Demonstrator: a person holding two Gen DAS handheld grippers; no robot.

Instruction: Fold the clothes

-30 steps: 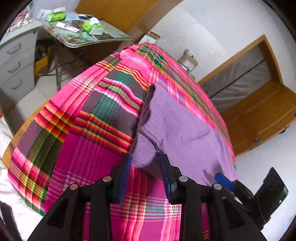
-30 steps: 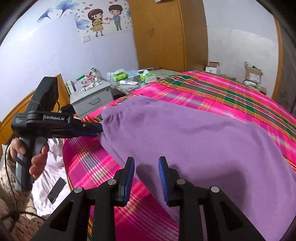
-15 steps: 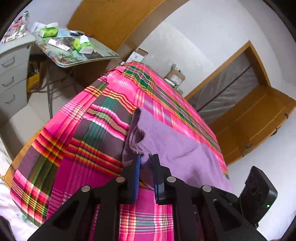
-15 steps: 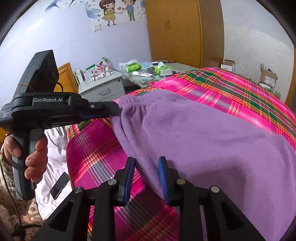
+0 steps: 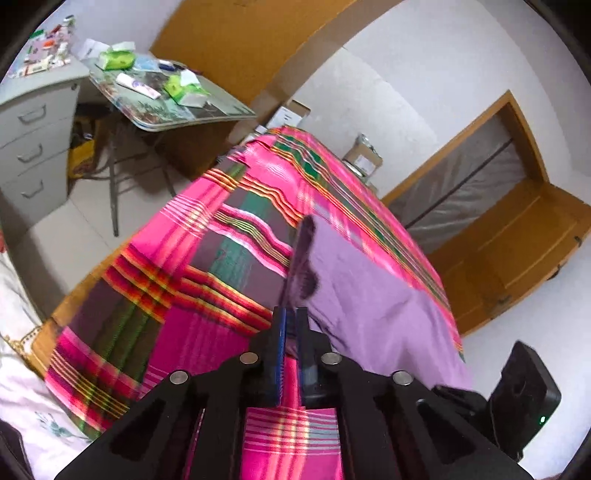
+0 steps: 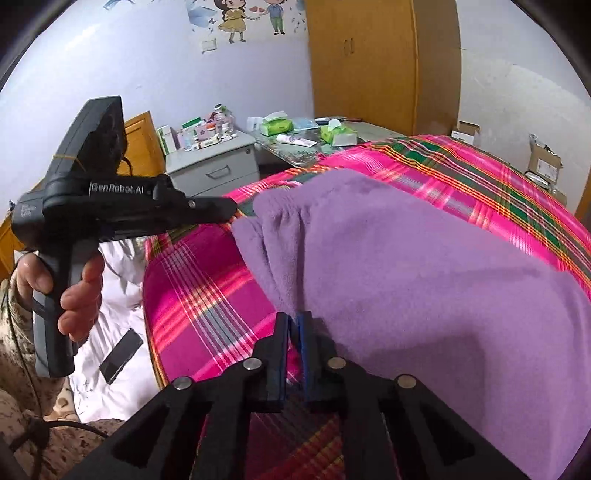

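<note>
A bedroom with white walls and wooden wardrobes (image 6: pixel 380 62). A bed (image 6: pixel 207 295) covered in a bright pink plaid blanket fills the middle of both views. Behind it stand a grey drawer cabinet (image 6: pixel 214 166) crowded with small boxes and bottles, and a glass-topped table (image 5: pixel 184 107) carrying green tissue packs and a tube. Cartoon stickers of two children (image 6: pixel 251 18) decorate the wall.

A purple fleece garment (image 6: pixel 424 277) lies spread across the blanket, its near edge gathered into pleats and raised slightly off the bed.

The left hand-held gripper (image 5: pixel 290 321) pinches one corner of that gathered edge; its blue-lined jaws are pressed almost together with purple cloth between them. In the right wrist view, this same tool appears at the left, gripped by a person's hand (image 6: pixel 70 295), its tip touching the garment's far corner.

The right hand-held gripper (image 6: pixel 294 326) is closing on the near edge of the garment, a fold of purple cloth caught between its jaws.

A dark phone (image 6: pixel 121 355) lies on white bedding beside the bed, near a patterned sleeve (image 6: pixel 22 424).
</note>
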